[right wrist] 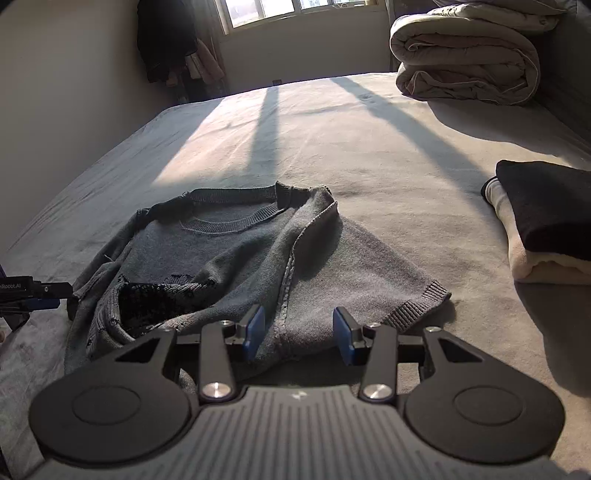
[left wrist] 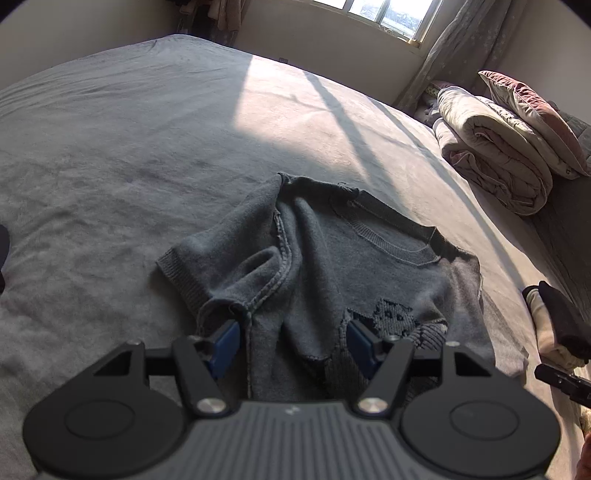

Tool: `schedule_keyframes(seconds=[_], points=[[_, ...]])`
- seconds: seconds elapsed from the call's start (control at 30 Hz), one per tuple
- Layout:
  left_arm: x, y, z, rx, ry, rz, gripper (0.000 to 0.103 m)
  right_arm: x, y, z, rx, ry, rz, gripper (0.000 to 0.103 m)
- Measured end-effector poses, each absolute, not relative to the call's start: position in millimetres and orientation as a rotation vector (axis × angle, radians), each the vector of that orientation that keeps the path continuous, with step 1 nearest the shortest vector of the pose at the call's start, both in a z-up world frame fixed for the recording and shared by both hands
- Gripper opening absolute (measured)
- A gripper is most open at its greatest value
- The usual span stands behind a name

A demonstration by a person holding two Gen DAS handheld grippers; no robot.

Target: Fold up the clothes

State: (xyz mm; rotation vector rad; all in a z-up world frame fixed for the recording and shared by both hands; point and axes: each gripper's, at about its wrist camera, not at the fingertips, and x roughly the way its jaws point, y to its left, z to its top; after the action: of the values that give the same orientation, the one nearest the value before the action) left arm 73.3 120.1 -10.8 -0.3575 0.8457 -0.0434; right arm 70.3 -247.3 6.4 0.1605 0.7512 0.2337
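A grey knit sweater lies partly folded on the bed, neckline away from me, both sleeves laid in over the body. My left gripper hovers open above its near left part, blue pads wide apart, no cloth pinched. In the right wrist view the same sweater shows with its ribbed cuff at the right. My right gripper is open above the near hem, pads clear of the fabric. Each gripper's tip shows in the other view: the right gripper and the left gripper.
A stack of folded clothes, black over cream, sits on the bed to the right. A rolled quilt and a pillow lie by the headboard. A window and curtain stand behind; clothes hang at the far wall.
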Motion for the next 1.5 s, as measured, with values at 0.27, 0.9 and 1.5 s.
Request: schedule_keyframes(seconds=[0.27, 0.9, 1.5], points=[[21, 126, -36, -0.489, 0.952, -0.09, 0.065, 28, -234, -6, 0.176, 0.812, 0.251, 0.046], [9, 134, -79, -0.782, 0.94, -0.227, 0.028, -81, -175, -32, 0.343, 0.863, 0.303, 0.046], [9, 133, -66, -0.712, 0.885, -0.298, 0.003, -108, -100, -43, 0.061, 0.854, 0.392, 0.007]])
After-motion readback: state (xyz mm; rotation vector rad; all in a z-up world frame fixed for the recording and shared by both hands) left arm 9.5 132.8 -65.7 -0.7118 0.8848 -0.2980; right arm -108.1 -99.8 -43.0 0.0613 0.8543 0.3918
